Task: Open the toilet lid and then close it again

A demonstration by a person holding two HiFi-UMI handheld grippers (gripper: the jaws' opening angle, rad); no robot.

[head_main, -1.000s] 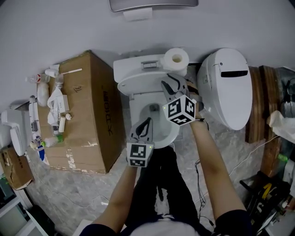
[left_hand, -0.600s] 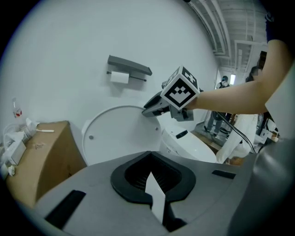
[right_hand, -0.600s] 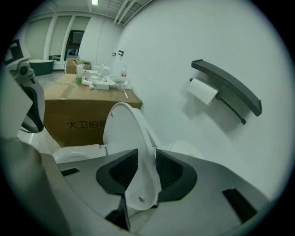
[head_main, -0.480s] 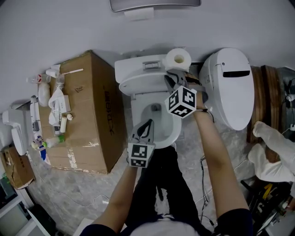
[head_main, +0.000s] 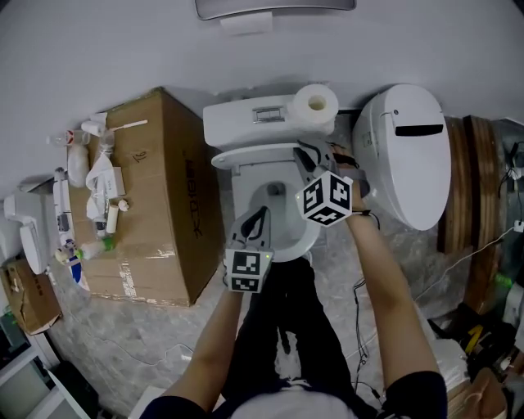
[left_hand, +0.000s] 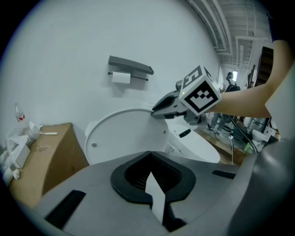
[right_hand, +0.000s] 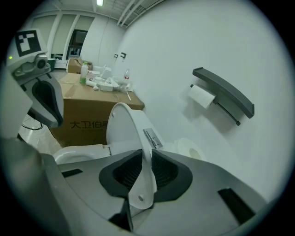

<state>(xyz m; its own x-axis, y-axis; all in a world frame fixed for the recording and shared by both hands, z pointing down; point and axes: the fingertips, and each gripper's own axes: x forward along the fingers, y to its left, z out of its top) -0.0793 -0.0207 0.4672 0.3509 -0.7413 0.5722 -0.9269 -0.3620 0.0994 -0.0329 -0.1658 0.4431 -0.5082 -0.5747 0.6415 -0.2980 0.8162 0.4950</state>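
The white toilet lid (head_main: 254, 155) stands raised over the bowl (head_main: 282, 237), leaning back toward the tank (head_main: 246, 119). My right gripper (head_main: 309, 157) is at the lid's right edge. In the right gripper view that lid (right_hand: 131, 133) runs between the jaws of the right gripper (right_hand: 142, 170), which are closing, and the pads (right_hand: 162, 168) touch it on both sides. My left gripper (head_main: 260, 217) hovers over the front of the bowl, shut and holding nothing. From the left gripper view the lid (left_hand: 122, 138) shows face-on, with the right gripper (left_hand: 159, 108) at its upper right rim.
A large cardboard box (head_main: 155, 188) stands left of the toilet, with bottles and packets (head_main: 98, 184) on it. A toilet roll (head_main: 315, 104) sits on the tank. Another white toilet unit (head_main: 409, 155) lies on the right. A paper holder (head_main: 274, 6) is on the wall.
My right gripper rose toward the tank, then came back down at the lid's right edge. A white sleeve showed at the right and is gone. The left gripper stayed put.
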